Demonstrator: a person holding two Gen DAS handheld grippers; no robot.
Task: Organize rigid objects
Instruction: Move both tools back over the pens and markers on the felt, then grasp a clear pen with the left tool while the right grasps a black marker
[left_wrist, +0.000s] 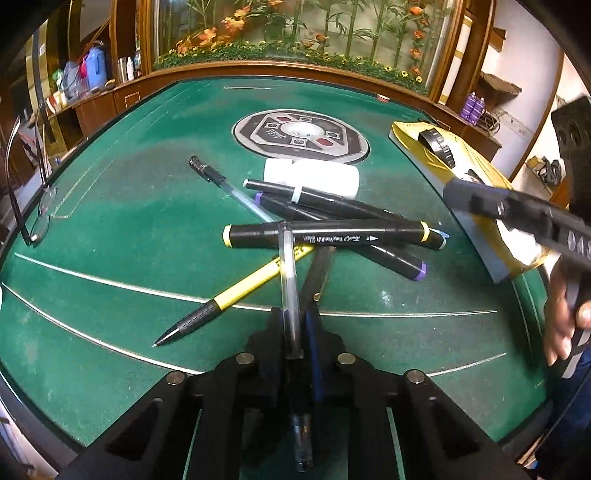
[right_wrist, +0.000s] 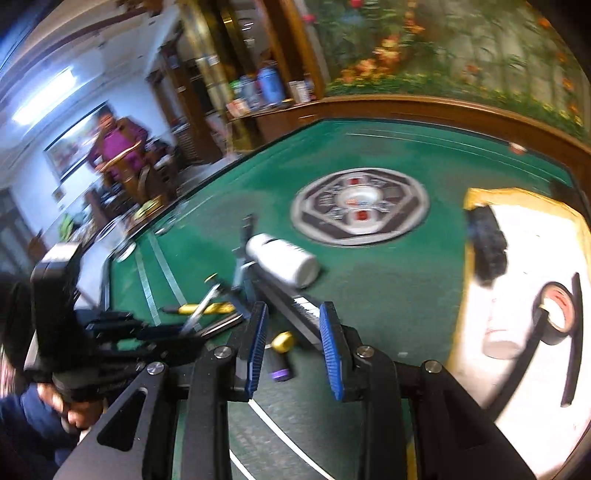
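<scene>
My left gripper (left_wrist: 295, 325) is shut on a clear-barrelled pen (left_wrist: 290, 280) that points away over a pile of pens and markers on the green table (left_wrist: 129, 229). The pile holds a yellow-ended black marker (left_wrist: 332, 238), a purple-ended marker (left_wrist: 388, 258), a white-banded marker (left_wrist: 314, 195), a yellow pen (left_wrist: 236, 295) and a clear gel pen (left_wrist: 225, 184). A white bottle (left_wrist: 314, 177) lies behind them. My right gripper (right_wrist: 293, 332) is open and empty, above the markers near the white bottle (right_wrist: 280, 262). It also shows at the right of the left wrist view (left_wrist: 517, 218).
A yellow box (left_wrist: 472, 173) with a white inside (right_wrist: 517, 277) holding black tape rolls (right_wrist: 557, 314) stands at the right. A round centre panel (left_wrist: 301, 134) is set in the table. Eyeglasses (left_wrist: 33, 192) lie at the left edge. A wooden rail borders the far side.
</scene>
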